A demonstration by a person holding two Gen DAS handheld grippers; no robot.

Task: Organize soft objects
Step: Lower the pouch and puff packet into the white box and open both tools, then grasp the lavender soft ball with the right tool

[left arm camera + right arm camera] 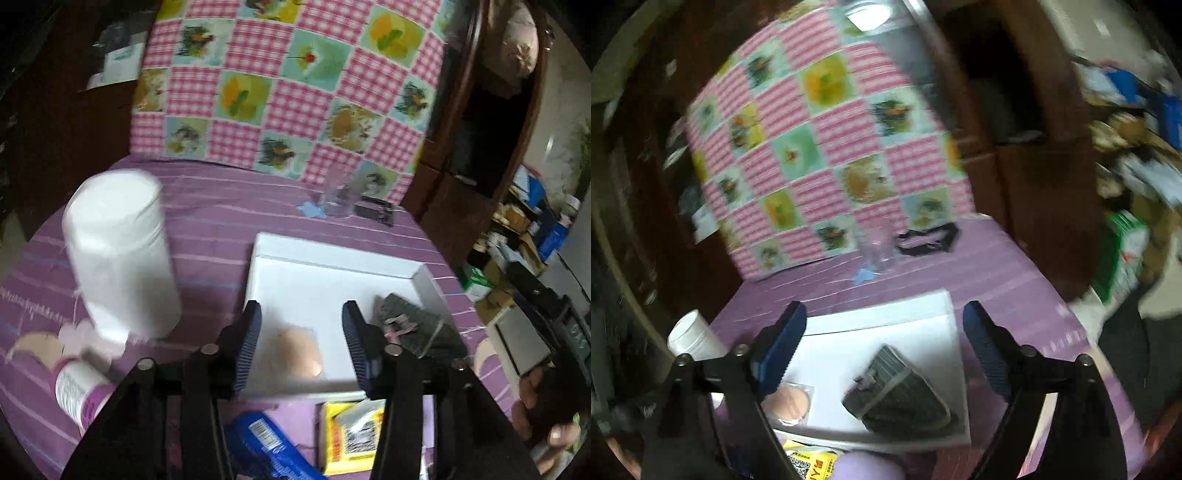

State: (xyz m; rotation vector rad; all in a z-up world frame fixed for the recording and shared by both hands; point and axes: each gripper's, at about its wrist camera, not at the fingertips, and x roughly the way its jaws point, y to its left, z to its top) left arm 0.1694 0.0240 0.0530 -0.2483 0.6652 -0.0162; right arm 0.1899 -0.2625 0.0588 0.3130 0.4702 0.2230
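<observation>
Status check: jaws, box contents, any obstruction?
Both grippers, left and right, open, empty. Puff and grey pouch in white box. Nothing blocking.

Sponge [297, 350] and folded cloth [413, 325] side by side in tray [332, 254]

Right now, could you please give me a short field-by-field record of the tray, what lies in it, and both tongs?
tray: white tray on the purple striped cloth
in tray: beige round puff and dark grey folded cloth, apart
left tongs: open, nothing gripped, above the puff
right tongs: open wide, nothing gripped
beside tray: white paper roll, upright
near edge: yellow packet, blue packet
</observation>
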